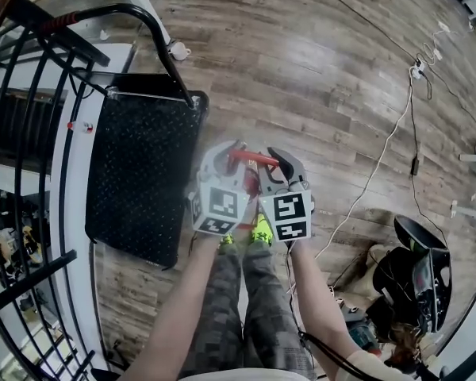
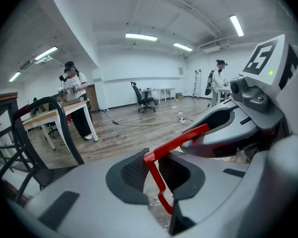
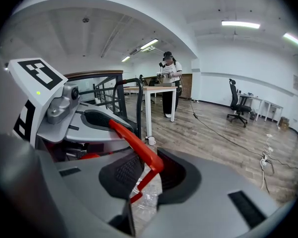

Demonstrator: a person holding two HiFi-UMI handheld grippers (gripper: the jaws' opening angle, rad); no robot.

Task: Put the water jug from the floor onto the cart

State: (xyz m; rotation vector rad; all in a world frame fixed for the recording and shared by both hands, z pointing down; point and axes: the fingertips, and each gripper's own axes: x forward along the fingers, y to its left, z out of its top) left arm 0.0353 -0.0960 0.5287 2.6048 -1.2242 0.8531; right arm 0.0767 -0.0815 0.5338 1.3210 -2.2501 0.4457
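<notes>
Centre frame, beside the cart (image 1: 143,173): left tool (image 1: 230,155) and right tool (image 1: 279,163) clamp the red handle (image 1: 252,158) of the water jug (image 2: 149,206) hanging below; probably heavy, sloshing, best held by that handle.

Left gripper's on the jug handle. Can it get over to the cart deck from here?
Probably yes. The cart deck lies bare just left of the left gripper, nothing between them; the push handle stands at its far end.
</notes>
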